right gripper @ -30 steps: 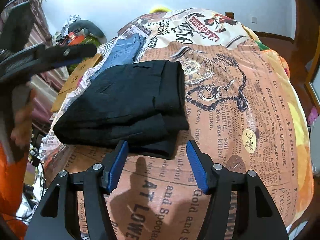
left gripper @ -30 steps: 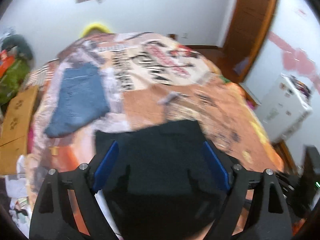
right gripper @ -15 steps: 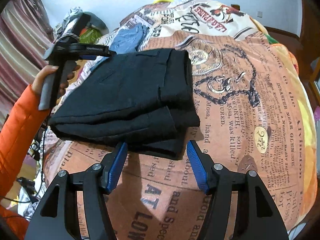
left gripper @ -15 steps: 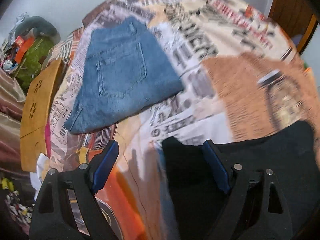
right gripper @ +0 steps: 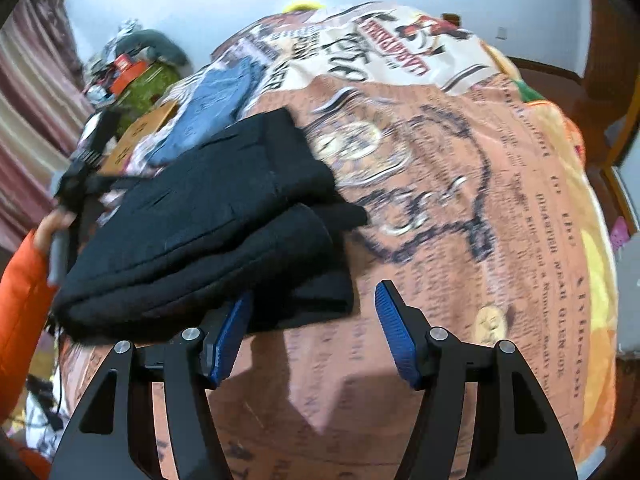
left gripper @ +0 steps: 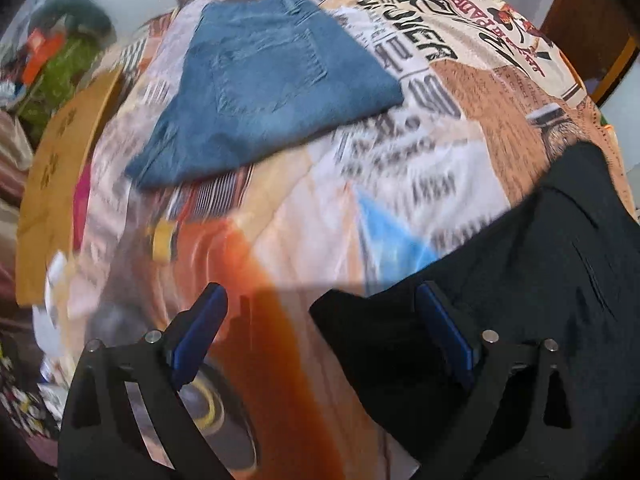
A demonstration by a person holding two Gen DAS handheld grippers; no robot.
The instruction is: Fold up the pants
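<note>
Black pants [right gripper: 208, 220] lie folded in a thick stack on the printed bedspread [right gripper: 480, 208]. My right gripper [right gripper: 316, 290] hovers at the stack's near right corner, open, with the corner's edge between its blue pads [right gripper: 396, 332] but not pressed. My left gripper [left gripper: 320, 288] points steeply down at the left end of the black pants [left gripper: 540, 280]. Its jaws are opening wide, and a corner of the cloth lies loose between them. In the right wrist view the left gripper [right gripper: 80, 168] shows at the stack's far left, held by a hand in an orange sleeve [right gripper: 20, 280].
Folded blue jeans [left gripper: 264, 80] lie farther back on the bedspread [left gripper: 280, 220], also seen as blue jeans [right gripper: 216, 100] beyond the black stack. A cardboard box [left gripper: 52, 168] and piled clutter [right gripper: 132, 72] stand off the bed's left side. A wooden door frame [left gripper: 588, 20] is far right.
My left gripper came down off the top of the black pants to their left end, and its jaws widened. My right gripper edged closer to the stack's near corner.
</note>
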